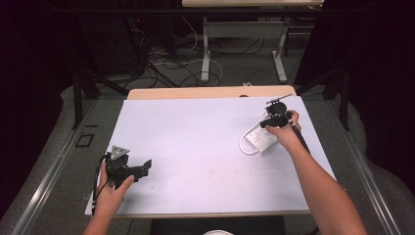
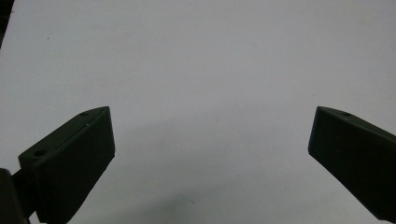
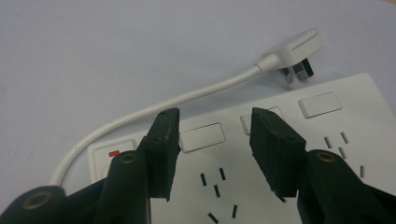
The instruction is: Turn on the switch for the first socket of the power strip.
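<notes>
No readable text, label or number appears anywhere.

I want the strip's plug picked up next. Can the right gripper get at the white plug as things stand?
Probably yes. The right gripper hovers over the power strip, jaws apart with nothing between them, and the white plug lies on the bare table just beyond the strip's edge, with nothing on it or in front.

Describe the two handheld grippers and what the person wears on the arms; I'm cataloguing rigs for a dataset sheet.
Both grippers are black with two blocky jaws. The left gripper carries a grey three-cornered plate and a thin black cable. The right gripper has ribbed pads and brass-coloured pivot screws, and a black cable trails from it. The forearms are bare, with no sleeves.
</notes>
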`<state>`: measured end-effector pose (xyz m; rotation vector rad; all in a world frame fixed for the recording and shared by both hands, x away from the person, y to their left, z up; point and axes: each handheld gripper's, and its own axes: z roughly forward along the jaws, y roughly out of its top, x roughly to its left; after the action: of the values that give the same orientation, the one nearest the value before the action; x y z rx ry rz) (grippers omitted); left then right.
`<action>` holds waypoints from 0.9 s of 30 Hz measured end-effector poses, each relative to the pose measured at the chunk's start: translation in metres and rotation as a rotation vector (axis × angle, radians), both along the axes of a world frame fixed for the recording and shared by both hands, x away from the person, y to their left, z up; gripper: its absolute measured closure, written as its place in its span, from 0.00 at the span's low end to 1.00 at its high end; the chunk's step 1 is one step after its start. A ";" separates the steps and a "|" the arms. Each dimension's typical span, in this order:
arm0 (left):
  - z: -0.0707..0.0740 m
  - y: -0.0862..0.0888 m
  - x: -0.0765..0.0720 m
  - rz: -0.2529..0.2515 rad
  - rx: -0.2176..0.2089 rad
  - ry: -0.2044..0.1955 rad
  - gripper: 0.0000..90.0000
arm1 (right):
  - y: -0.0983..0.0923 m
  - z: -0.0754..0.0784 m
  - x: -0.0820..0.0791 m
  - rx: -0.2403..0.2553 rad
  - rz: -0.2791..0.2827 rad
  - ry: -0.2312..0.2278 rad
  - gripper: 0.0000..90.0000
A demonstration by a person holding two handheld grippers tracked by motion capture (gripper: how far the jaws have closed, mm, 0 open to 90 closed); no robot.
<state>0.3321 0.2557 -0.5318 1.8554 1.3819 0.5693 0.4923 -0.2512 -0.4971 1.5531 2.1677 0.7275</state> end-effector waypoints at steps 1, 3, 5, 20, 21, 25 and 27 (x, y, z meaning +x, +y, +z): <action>0.000 0.000 0.000 0.000 0.000 0.000 0.00 | 0.000 -0.001 0.000 0.005 -0.002 0.009 0.61; 0.000 0.000 0.000 0.001 -0.001 0.000 0.00 | 0.000 -0.002 0.001 0.010 -0.004 0.011 0.64; -0.001 0.000 0.000 0.001 -0.002 0.000 0.00 | 0.001 -0.003 0.002 0.020 -0.005 0.016 0.66; -0.001 0.000 0.001 -0.001 0.000 0.002 0.00 | 0.003 -0.011 0.007 0.045 -0.008 0.042 0.84; -0.002 0.000 0.001 0.000 0.000 0.002 0.00 | 0.003 -0.011 0.007 0.045 -0.008 0.042 0.84; -0.002 0.000 0.000 0.002 -0.004 0.006 0.00 | 0.004 -0.013 0.007 0.055 0.001 0.058 0.91; -0.002 0.000 0.001 0.001 0.000 0.001 0.00 | 0.005 -0.013 0.007 0.067 -0.002 0.072 0.91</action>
<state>0.3329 0.2559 -0.5335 1.8557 1.3840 0.5690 0.4990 -0.2459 -0.5102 1.6385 2.2140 0.7621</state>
